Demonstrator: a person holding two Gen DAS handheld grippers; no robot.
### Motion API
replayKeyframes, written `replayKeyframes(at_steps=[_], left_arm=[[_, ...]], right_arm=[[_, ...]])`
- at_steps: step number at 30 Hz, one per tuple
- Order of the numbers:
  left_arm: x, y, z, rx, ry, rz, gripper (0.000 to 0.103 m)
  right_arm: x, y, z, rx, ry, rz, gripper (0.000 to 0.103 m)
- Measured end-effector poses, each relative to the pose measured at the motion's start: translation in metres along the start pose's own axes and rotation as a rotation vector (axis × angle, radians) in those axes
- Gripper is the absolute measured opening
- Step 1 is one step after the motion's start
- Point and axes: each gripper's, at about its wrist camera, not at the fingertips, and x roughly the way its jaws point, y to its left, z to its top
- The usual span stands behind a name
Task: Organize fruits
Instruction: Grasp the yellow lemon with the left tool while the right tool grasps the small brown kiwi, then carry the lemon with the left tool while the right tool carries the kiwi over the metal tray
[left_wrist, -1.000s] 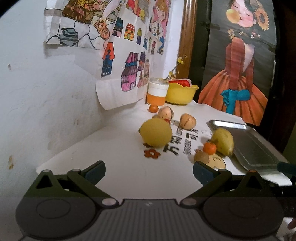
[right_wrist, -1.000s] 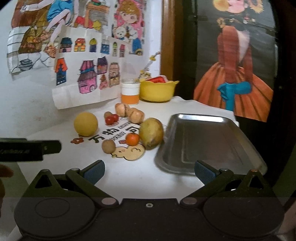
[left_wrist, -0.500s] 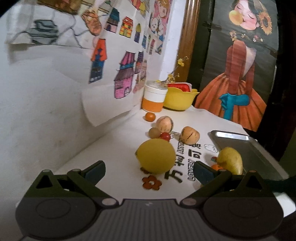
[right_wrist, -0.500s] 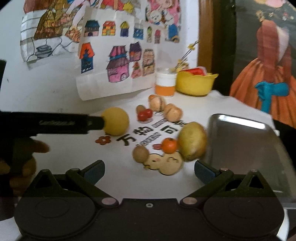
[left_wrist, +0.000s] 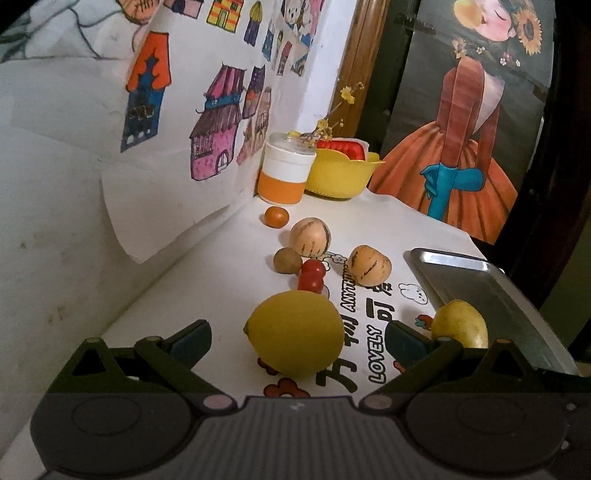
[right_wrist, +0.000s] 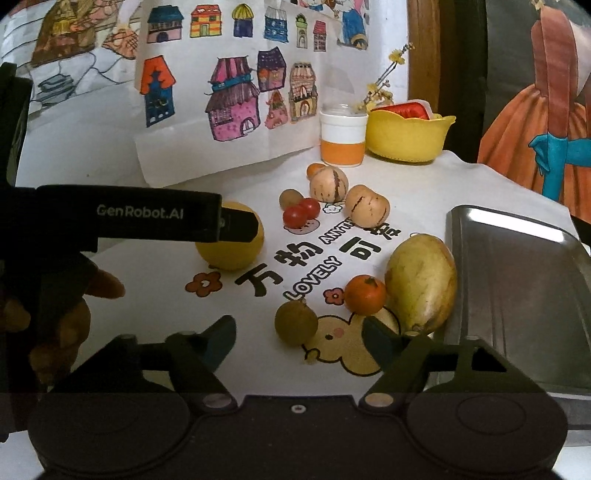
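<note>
Now | left gripper (left_wrist: 297, 338) jaws spread around lemon (left_wrist: 294, 332), untouching | right gripper (right_wrist: 299, 338) jaws spread, empty

yellow bowl (right_wrist: 408, 138) | orange-white cup (right_wrist: 342, 142) | house drawings (right_wrist: 236, 99) on wall

A dim room: white wall (left_wrist: 55, 206) hung with coloured house drawings (right_wrist: 236, 99), beside a wooden frame (left_wrist: 364, 62).

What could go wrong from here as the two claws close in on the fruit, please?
The round lemon sits loose between the open left claw fingers; an off-centre squeeze could roll it into the cherry tomatoes.

The right claw is open near a small brown fruit, with a tangerine and mango crowding its right finger; closing may knock those.
</note>
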Motion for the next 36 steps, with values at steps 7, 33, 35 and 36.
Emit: replayKeyframes(at_steps=[7,33,35,36], left_arm=[[0.009,0.003,0.0,-0.02,0.037,-0.012,0.089],[-0.005,0.0,-0.015,-0.076,0.046,-0.011,0.067],[-0.011,-0.003,-0.02,-0.074,0.048,-0.026,0.067],[-0.014,-0.004,-0.022,-0.073,0.05,-0.033,0.067]], right_arm=[[0.009,-0.002,0.004,0.029,0.011,0.016,0.056],[-0.009,-0.008,-0.009,0.087,-0.012,0.027,0.028],[-0.014,-0.008,-0.012,0.087,-0.016,0.027,0.028],[-0.018,-0.009,-0.014,0.088,-0.017,0.026,0.028]])
